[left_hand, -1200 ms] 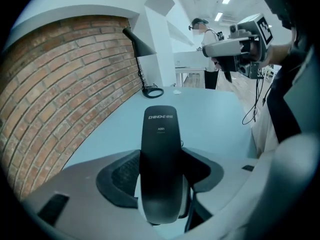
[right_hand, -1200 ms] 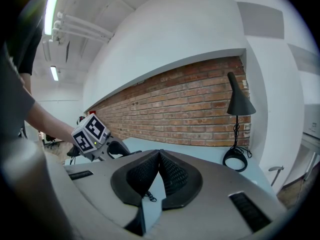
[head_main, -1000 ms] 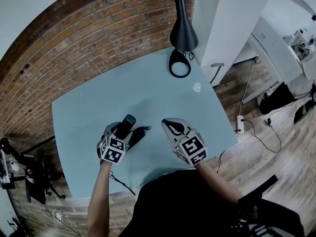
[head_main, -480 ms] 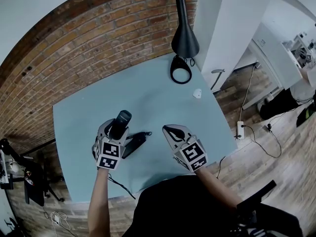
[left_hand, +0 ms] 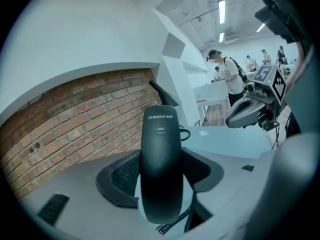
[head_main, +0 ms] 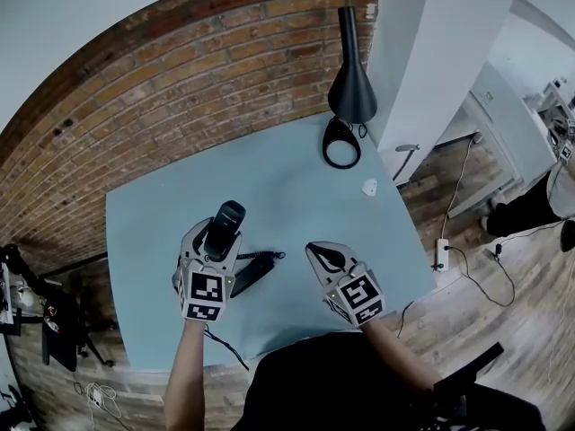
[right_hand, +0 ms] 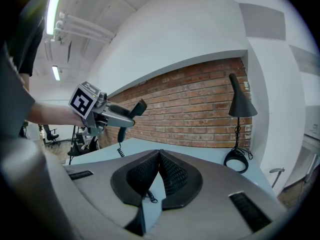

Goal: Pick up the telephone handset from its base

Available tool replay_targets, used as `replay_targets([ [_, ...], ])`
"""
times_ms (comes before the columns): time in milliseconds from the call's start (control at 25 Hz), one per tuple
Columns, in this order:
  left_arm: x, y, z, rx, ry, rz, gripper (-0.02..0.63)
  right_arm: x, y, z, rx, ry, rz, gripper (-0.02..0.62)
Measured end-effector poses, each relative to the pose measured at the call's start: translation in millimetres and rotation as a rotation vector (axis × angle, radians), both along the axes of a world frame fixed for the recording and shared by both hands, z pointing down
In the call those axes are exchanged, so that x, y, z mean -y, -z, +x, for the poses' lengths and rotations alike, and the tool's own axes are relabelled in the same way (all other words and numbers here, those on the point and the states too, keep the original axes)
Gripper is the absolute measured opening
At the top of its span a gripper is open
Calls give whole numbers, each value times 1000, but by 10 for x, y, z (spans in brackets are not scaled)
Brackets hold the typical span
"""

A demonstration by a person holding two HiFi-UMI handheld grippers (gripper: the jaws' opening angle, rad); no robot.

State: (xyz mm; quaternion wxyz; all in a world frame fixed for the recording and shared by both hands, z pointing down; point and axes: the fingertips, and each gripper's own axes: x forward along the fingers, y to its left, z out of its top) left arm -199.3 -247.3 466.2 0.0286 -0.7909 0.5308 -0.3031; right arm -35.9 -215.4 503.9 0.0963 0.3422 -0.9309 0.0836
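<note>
My left gripper is shut on the black telephone handset, which it holds up in the air above the blue table. In the left gripper view the handset stands upright between the two pads, its coiled cord hanging below. The dark base lies on the table just right of that gripper, apart from the handset. My right gripper hovers to the right of the base. In its own view the right gripper has its tips together and holds nothing. That view also shows the handset.
A black lamp with a ring foot stands at the table's far right corner. A small white object lies near the right edge. A brick wall backs the table, and a white pillar stands at the right.
The left gripper has carried the handset up and away from the base, which now lies clearly apart from it. The right gripper has stayed where it was.
</note>
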Motion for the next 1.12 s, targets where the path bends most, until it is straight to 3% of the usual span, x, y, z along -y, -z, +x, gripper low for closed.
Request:
replay_targets([
  [720,242,903,-118,-89,52,192,281,-26,133,-99,34,34,40,3],
  [1120,74,1502,119,-162,1,314,279,-74,387,-142,98,68,124,3],
])
